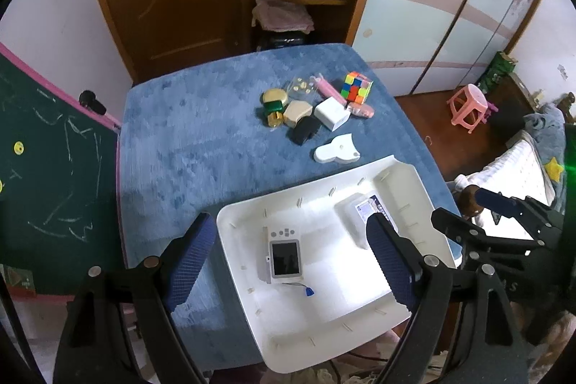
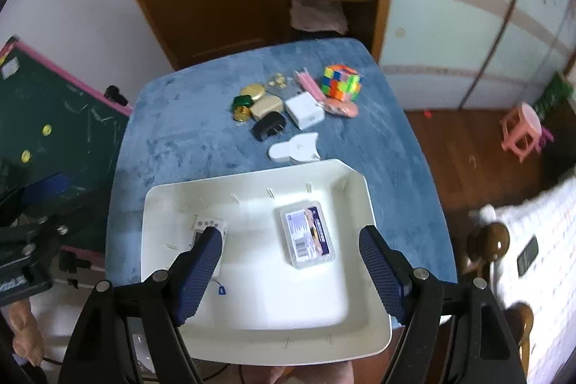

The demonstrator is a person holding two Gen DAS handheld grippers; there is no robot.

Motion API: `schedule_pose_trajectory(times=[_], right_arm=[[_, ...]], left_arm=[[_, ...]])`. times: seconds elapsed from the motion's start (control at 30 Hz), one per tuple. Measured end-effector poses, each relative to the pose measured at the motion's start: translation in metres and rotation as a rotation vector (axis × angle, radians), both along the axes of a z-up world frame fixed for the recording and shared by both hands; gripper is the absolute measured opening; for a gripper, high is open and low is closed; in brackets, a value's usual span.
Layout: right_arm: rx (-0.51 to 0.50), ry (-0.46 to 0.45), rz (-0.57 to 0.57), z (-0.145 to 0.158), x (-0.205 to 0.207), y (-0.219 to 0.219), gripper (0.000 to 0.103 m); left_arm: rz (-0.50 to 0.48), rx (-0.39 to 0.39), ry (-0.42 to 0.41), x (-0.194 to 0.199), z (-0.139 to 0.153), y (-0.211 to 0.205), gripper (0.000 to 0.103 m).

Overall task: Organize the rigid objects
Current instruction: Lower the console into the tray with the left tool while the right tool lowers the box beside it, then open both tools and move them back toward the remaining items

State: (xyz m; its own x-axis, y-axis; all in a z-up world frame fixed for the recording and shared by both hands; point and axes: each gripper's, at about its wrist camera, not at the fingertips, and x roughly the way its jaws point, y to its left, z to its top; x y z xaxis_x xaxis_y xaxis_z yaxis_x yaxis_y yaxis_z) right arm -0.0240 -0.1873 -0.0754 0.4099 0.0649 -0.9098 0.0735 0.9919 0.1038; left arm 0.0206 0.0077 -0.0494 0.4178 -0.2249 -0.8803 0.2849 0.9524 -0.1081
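Where the white tray (image 2: 180, 200) sat at the table's (image 2: 172, 117) six o'clock edge, it held a small white camera (image 1: 284, 254) and a clear plastic case (image 2: 307, 233). Loose items clustered at twelve o'clock: colour cube (image 2: 342, 82), white adapter (image 2: 304, 110), black plug (image 2: 268, 125). Left hand-held gripper (image 1: 288, 254) and right hand-held gripper (image 2: 288, 261) hung above, both spread, empty.

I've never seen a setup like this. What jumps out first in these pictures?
A big white tray sits at the near edge of a blue-covered table, holding a small handheld device with a screen and a clear plastic case. Beyond it lies a cluster of small items, the bright Rubik's cube standing out. Two open blue-padded jaws frame each view.
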Motion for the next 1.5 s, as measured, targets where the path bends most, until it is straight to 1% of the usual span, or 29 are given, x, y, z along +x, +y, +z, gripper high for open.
schedule_pose_trajectory(times=[0.17, 0.27, 0.43, 0.6, 0.77, 0.97, 1.1, 1.2, 1.27, 1.37, 1.43, 1.5], right_arm=[[-0.015, 0.000, -0.033, 0.007, 0.000, 0.000, 0.079], [-0.004, -0.023, -0.041, 0.017, 0.000, 0.000, 0.079], [-0.034, -0.068, -0.035, 0.038, 0.001, 0.000, 0.079], [-0.064, -0.101, -0.016, 0.058, 0.011, -0.004, 0.079], [-0.041, -0.112, 0.006, 0.065, 0.027, -0.015, 0.079], [0.021, -0.100, 0.061, 0.059, 0.059, -0.029, 0.079], [-0.002, -0.103, 0.102, 0.054, 0.088, -0.037, 0.079], [-0.036, -0.077, 0.108, 0.044, 0.115, -0.047, 0.079], [-0.044, -0.053, 0.103, 0.033, 0.139, -0.059, 0.079], [-0.012, -0.024, 0.097, 0.013, 0.172, -0.078, 0.079], [-0.012, -0.014, 0.087, -0.002, 0.196, -0.092, 0.079], [0.013, 0.001, 0.089, -0.017, 0.217, -0.102, 0.079]], left_arm=[[-0.015, -0.018, -0.017, 0.004, 0.008, 0.004, 0.088], [-0.024, -0.026, -0.030, 0.009, 0.013, 0.005, 0.088], [-0.034, -0.049, -0.037, 0.020, 0.021, 0.004, 0.088], [-0.015, -0.065, -0.051, 0.035, 0.031, -0.001, 0.088], [0.019, -0.059, -0.061, 0.046, 0.036, -0.003, 0.088], [0.069, -0.016, -0.060, 0.063, 0.035, -0.009, 0.088], [0.103, 0.017, -0.054, 0.084, 0.029, -0.018, 0.088], [0.133, 0.043, -0.049, 0.105, 0.019, -0.024, 0.088], [0.160, 0.057, -0.033, 0.124, 0.009, -0.029, 0.088], [0.195, 0.060, 0.005, 0.150, -0.009, -0.032, 0.088], [0.220, 0.065, 0.042, 0.170, -0.026, -0.035, 0.088], [0.235, 0.064, 0.088, 0.189, -0.046, -0.038, 0.088]])
